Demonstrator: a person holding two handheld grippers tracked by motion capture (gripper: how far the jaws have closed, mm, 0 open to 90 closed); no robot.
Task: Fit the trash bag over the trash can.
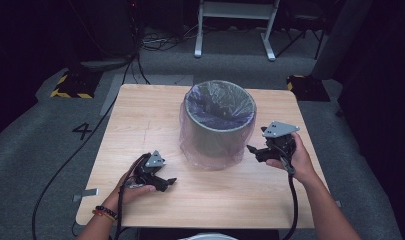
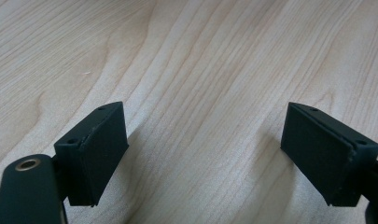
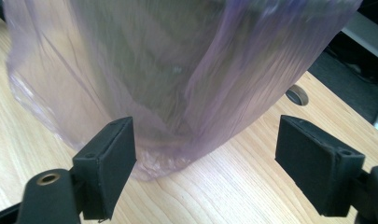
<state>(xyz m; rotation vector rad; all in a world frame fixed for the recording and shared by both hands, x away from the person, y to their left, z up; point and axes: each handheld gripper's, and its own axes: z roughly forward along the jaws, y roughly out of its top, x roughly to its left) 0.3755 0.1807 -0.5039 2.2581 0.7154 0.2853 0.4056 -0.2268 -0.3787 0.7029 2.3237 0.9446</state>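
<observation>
a grey bin point(image 1: 217, 125) stands upright on the wooden table point(image 1: 140, 130), a little past the table's middle toward twelve o'clock in the high view. a thin, see-through purple bag point(image 1: 210, 150) lines it — the bag's top is folded over the rim and hangs down the outside wall, bunching on the tabletop around the base.

the right gripper point(image 1: 255, 150) is held at about four o'clock from the bin, its tips pointing toward the bin's lower wall and just beside the bag. in the right gripper view the jaws stand wide apart with nothing pinched; the bag's hanging skirt point(image 3: 177, 93) lies ahead of them, its crumpled lower edge close to the left pad point(image 3: 113, 163), though contact cannot be told. the right pad point(image 3: 312, 163) has bare table in front of it.

the left gripper point(image 1: 167, 182) sits at about seven o'clock from the bin, low over the table and well apart from the bag, tips pointing toward three o'clock. in the left gripper view its jaws are also spread wide — bare wood grain point(image 2: 200, 93) between the pads, nothing held.

a cable point(image 1: 292, 200) trails from the right gripper back along the forearm.
</observation>
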